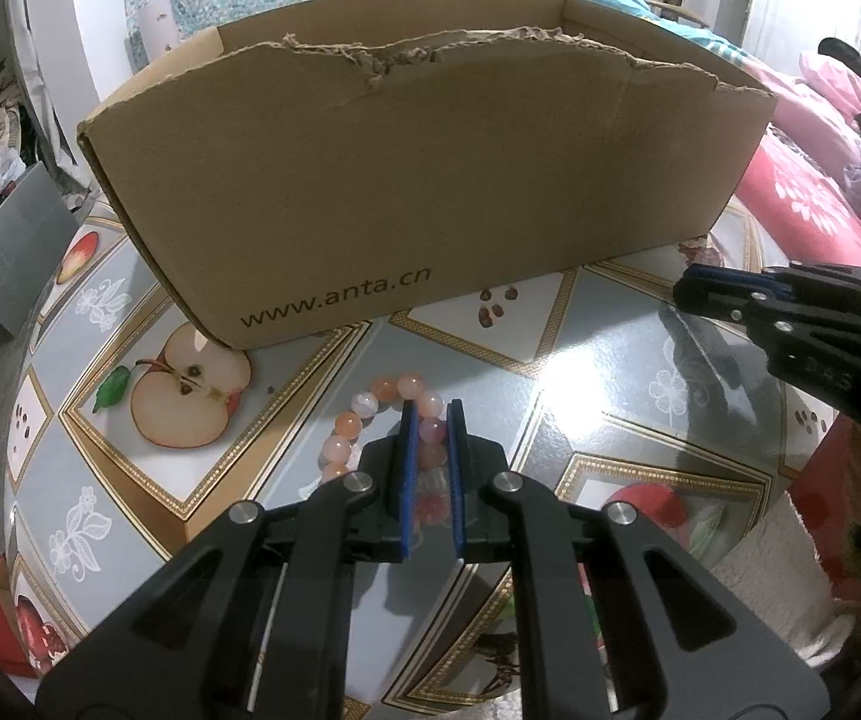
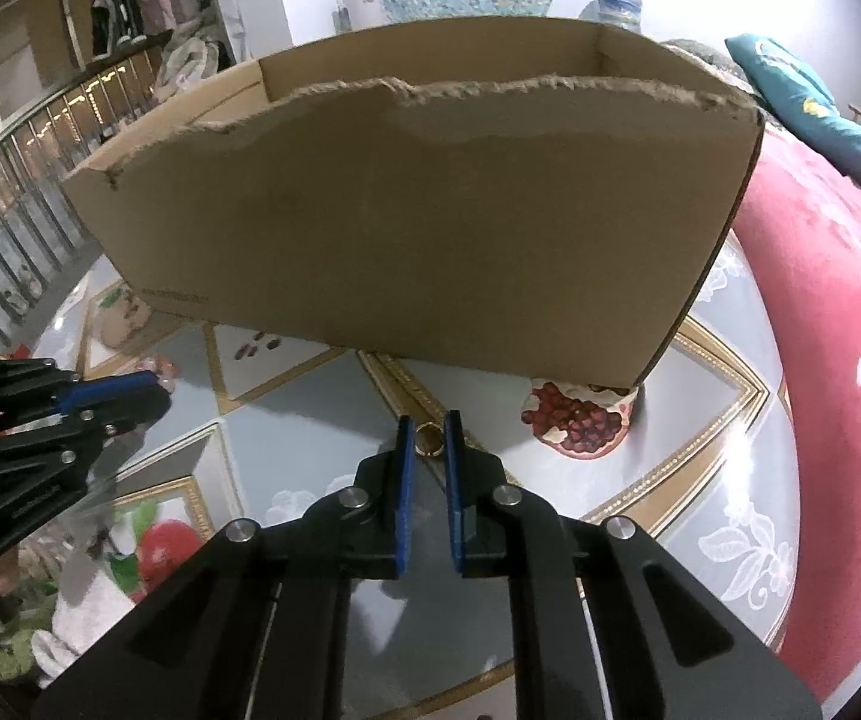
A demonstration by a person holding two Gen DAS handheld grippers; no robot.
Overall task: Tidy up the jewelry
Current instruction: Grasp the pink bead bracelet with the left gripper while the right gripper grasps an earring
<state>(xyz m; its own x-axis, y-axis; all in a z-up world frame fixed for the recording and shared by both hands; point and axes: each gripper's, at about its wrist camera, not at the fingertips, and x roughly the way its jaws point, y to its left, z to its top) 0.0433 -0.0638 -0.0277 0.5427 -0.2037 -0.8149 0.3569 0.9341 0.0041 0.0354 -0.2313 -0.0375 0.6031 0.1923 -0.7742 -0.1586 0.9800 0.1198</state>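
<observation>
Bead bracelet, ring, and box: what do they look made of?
Bead bracelet: glossy, translucent pink-orange beads, perhaps agate or glass. Ring: shiny gold-coloured band, probably metal. Cardboard box: matte brown corrugated cardboard, its top edge torn and ragged.

"www.anta.cn" is printed in dark letters low on the front wall of the cardboard box — a smaller printed line there cannot be read.

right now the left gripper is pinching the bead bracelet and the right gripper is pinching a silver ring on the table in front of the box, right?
Not quite: the ring between the right gripper pads is gold, as the right wrist view shows. The left gripper does pinch the bead bracelet, before the box.
</observation>
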